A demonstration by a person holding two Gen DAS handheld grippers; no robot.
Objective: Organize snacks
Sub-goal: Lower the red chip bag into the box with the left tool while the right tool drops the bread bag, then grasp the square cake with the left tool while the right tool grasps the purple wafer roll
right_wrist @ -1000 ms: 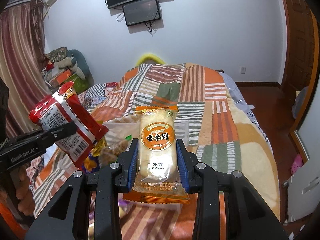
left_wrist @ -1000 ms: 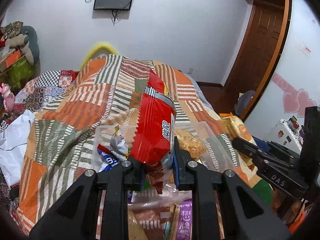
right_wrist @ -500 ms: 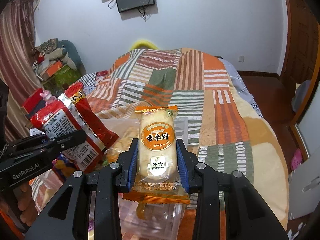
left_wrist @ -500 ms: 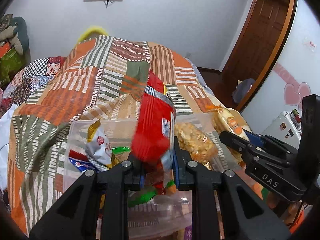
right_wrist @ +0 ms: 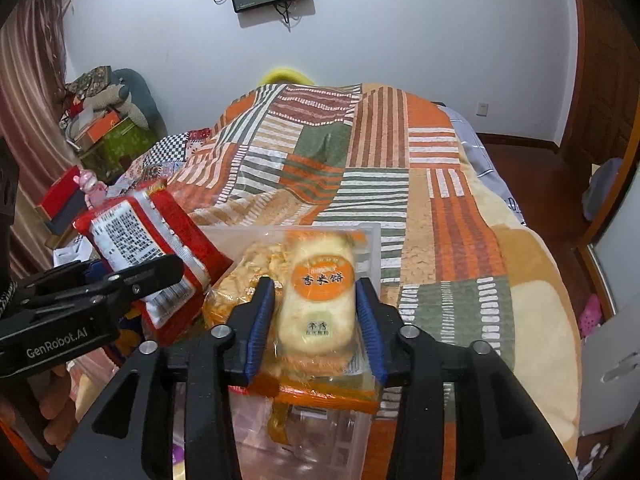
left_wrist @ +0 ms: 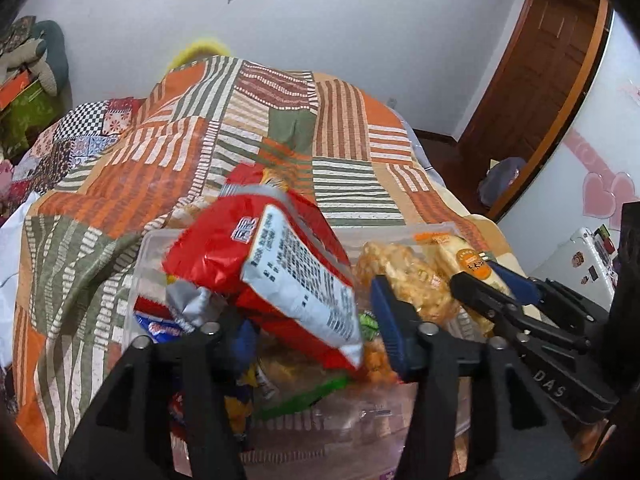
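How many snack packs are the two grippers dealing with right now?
2. The red foil snack bag tips between the open left gripper fingers over the clear plastic bin; the orange-labelled rice cracker pack sits between the open right gripper pads. Others lie in the bin.

A patchwork-quilted bed (right_wrist: 404,184) carries a clear plastic bin (left_wrist: 404,236) filled with snack packets.

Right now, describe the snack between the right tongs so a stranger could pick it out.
On the striped patchwork bedspread sits a clear plastic bin of snacks. Over its right side, the right tongs flank a pale rice cracker pack. Unlike the red bag beside it, it has an orange oval label.
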